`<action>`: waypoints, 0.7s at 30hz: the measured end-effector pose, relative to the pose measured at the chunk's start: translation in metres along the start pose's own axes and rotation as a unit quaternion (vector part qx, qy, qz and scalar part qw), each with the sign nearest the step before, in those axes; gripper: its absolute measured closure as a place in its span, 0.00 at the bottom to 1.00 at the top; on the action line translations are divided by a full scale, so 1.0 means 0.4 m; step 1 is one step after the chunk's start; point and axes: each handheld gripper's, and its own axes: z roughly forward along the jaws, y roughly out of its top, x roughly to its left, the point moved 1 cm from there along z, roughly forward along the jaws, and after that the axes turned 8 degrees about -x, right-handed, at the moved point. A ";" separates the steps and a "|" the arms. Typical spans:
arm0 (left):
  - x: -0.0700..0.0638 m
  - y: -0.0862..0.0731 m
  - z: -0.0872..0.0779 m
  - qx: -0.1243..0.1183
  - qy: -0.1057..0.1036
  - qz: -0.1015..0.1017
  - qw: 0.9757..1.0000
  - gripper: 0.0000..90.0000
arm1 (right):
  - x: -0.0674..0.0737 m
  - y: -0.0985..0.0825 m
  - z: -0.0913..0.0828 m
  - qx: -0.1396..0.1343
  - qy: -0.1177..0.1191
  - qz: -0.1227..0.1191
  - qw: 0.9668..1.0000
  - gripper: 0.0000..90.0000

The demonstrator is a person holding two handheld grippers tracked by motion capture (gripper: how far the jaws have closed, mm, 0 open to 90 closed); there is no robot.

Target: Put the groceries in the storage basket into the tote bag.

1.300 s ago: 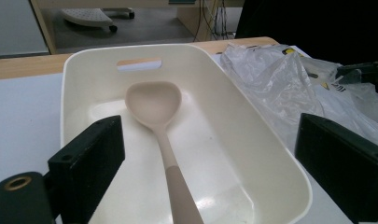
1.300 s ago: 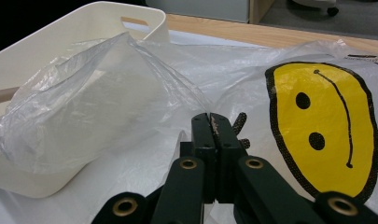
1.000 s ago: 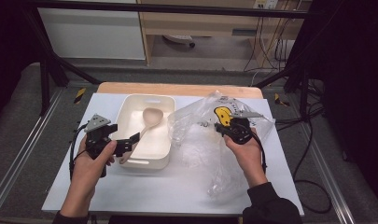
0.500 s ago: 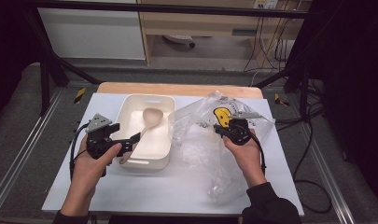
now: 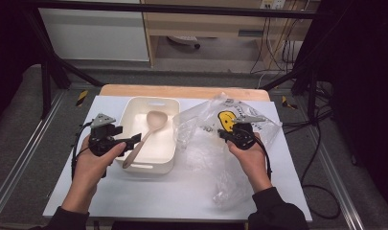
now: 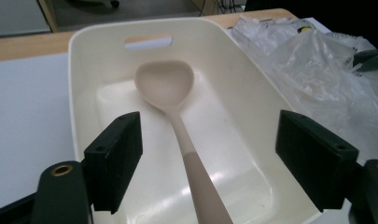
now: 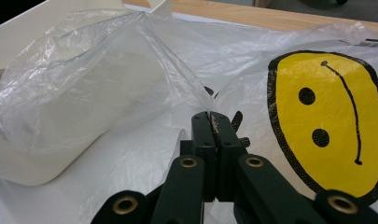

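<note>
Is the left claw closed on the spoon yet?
No: the left claw is open, its jaws either side of the spoon handle without touching it.

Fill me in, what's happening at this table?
A person works two grippers. The left gripper has just been closing its fingers around the spoon handle, which lies between them untouched; the spoon rests in the white tub. The right gripper is shut on a fold of the clear bag with the smiley print, beside the tub.
</note>
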 end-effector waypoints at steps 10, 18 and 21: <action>-0.017 -0.051 0.038 0.044 0.001 0.011 0.999 0.39 | 0.001 -0.002 0.000 0.001 -0.001 -0.005 1.000 1.00; -0.023 -0.073 0.053 0.056 0.000 0.007 0.998 0.50 | -0.002 -0.001 -0.002 0.000 0.000 -0.005 1.000 1.00; -0.020 -0.080 0.055 0.060 0.001 0.006 0.998 0.57 | 0.000 -0.001 -0.001 0.000 -0.001 -0.004 1.000 1.00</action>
